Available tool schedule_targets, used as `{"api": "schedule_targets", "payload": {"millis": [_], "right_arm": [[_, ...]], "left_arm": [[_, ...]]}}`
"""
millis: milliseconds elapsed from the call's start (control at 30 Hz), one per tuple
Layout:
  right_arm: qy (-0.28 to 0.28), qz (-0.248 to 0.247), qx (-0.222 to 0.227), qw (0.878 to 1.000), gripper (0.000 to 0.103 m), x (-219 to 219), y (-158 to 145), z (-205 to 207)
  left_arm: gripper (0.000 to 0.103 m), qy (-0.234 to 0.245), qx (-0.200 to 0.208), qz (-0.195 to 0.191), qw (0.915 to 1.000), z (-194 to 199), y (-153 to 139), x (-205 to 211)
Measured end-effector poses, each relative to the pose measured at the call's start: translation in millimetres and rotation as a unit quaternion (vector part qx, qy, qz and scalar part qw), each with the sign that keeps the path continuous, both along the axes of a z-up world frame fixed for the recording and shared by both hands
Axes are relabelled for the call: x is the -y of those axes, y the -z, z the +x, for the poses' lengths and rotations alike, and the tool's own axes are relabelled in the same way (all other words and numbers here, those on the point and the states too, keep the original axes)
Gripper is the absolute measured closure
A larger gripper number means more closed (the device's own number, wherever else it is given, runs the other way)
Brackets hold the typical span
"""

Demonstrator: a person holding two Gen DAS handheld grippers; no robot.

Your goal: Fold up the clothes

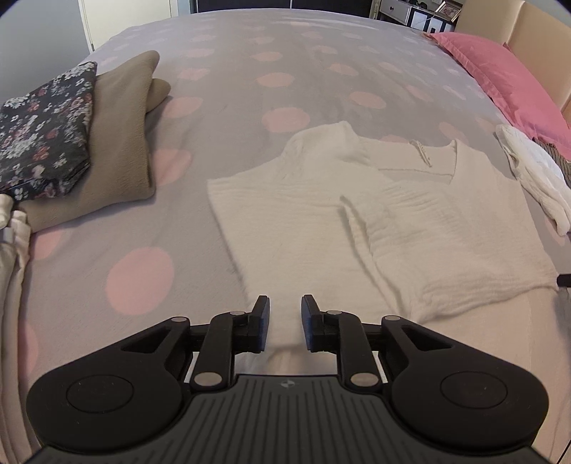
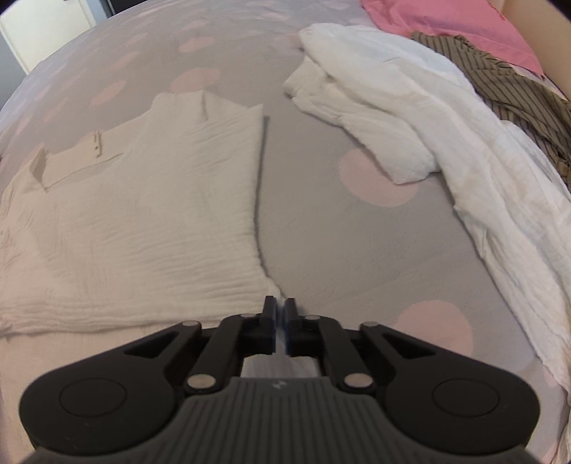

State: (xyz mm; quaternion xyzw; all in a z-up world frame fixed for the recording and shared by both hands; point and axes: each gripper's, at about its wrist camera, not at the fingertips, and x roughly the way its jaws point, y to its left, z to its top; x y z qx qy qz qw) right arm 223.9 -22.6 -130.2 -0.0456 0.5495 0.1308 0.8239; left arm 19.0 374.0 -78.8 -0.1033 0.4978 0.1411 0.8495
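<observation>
Left claw [image 1: 284, 323] spread, tilted down over cream top [image 1: 357, 221]; right claw [image 2: 280, 326] nearly closed at top's corner, grip unclear.

We are in a home bedroom. A bed [image 1: 228, 64] fills both views, its grey cover dotted with pink spots. At the upper right of the left wrist view lies a pink pillow [image 1: 499, 71] against a padded beige headboard [image 1: 535, 32]. Behind it, at the top edge, stands a white drawer unit [image 1: 396, 10] with a picture frame [image 1: 448, 9]. Folded clothes [image 1: 71, 135] sit at the left, loose clothes [image 2: 410, 107] at the right.
</observation>
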Motion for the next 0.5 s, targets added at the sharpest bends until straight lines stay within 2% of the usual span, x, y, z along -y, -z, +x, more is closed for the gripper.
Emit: {"api": "schedule_targets", "payload": {"millis": [67, 200, 400, 467, 500], "right_arm": [[0.009, -0.006, 0.005, 1.0, 0.083, 3, -1, -3], [0.016, -0.003, -0.007, 1.0, 0.08, 14, -2, -12], [-0.003, 0.009, -0.043, 0.999, 0.076, 32, 4, -38], [-0.019, 0.016, -0.057, 0.998, 0.071, 39, 7, -49], [-0.026, 0.016, -0.062, 0.998, 0.07, 42, 8, -55]], "left_arm": [[0.079, 0.0, -0.002, 0.007, 1.0, -12, 1, 0], [0.075, -0.001, -0.017, 0.018, 0.9997, -34, 10, -1], [0.075, 0.035, -0.059, 0.011, 0.9976, -65, 31, 11], [0.071, 0.045, -0.064, 0.0, 0.9969, -76, 32, 13], [0.063, 0.048, -0.067, -0.004, 0.9966, -81, 33, 15]]}}
